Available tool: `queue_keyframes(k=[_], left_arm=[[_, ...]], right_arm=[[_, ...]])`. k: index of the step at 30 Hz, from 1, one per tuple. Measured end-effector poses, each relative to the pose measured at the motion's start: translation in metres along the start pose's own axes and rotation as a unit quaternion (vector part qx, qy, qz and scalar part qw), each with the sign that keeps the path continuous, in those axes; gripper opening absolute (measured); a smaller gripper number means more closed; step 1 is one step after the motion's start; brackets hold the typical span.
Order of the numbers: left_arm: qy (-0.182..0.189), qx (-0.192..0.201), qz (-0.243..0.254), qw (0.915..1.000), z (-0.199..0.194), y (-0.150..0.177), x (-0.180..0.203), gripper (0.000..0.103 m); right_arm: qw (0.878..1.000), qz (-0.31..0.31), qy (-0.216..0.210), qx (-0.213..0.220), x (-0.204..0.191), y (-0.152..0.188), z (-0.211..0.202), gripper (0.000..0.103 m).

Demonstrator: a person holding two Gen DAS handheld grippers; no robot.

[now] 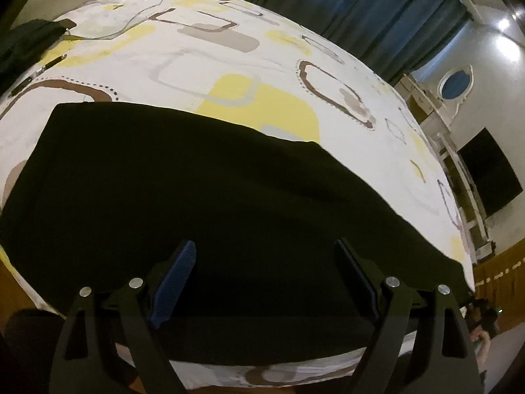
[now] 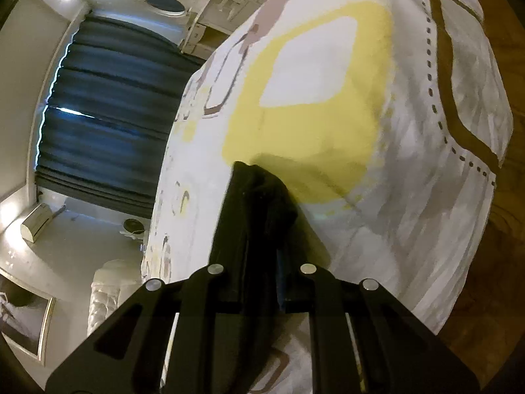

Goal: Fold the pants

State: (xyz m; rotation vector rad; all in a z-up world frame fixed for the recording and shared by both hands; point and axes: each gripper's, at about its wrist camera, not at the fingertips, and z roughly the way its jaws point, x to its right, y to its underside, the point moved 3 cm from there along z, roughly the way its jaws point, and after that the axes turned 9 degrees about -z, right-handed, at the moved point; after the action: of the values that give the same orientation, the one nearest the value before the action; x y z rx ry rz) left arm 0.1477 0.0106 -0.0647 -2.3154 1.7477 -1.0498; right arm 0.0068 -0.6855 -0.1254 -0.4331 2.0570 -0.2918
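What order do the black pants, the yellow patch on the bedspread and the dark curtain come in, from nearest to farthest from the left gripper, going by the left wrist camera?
From the left gripper, jaws open:
1. Black pants, spread flat right under and ahead of the jaws.
2. Yellow patch on the bedspread, just beyond the pants' far edge.
3. Dark curtain, past the bed at the upper right.

The near edge of the black pants (image 1: 203, 197) is hidden behind the left gripper (image 1: 265, 279) and its arms, and their left end is cut off by the picture's edge. In the right wrist view the right gripper (image 2: 262, 193) fingertips vanish inside a dark bunch of cloth; the curtain (image 2: 108, 115) is smeared by blur
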Motion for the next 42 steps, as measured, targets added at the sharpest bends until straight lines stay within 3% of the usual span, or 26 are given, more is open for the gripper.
queue_keyframes(k=[4,16,30,42], left_arm=[[0.011,-0.003,0.009,0.9999,0.005,-0.002,-0.005,0.085],[-0.020,0.003,0.099,0.9949,0.018,0.011,0.002,0.090],[0.017,-0.002,0.084,0.9963,0.013,0.007,-0.007,0.090],[0.040,-0.020,0.057,0.9974,0.001,0.001,-0.009,0.090]], right_arm=[[1.000,-0.018,-0.008,0.003,-0.018,0.006,-0.011,0.013],[0.996,-0.090,-0.028,-0.005,-0.092,0.028,-0.021,0.013],[0.983,-0.165,-0.067,-0.049,-0.172,0.088,-0.011,0.013],[0.969,-0.206,-0.094,-0.101,-0.217,0.149,0.005,0.013]])
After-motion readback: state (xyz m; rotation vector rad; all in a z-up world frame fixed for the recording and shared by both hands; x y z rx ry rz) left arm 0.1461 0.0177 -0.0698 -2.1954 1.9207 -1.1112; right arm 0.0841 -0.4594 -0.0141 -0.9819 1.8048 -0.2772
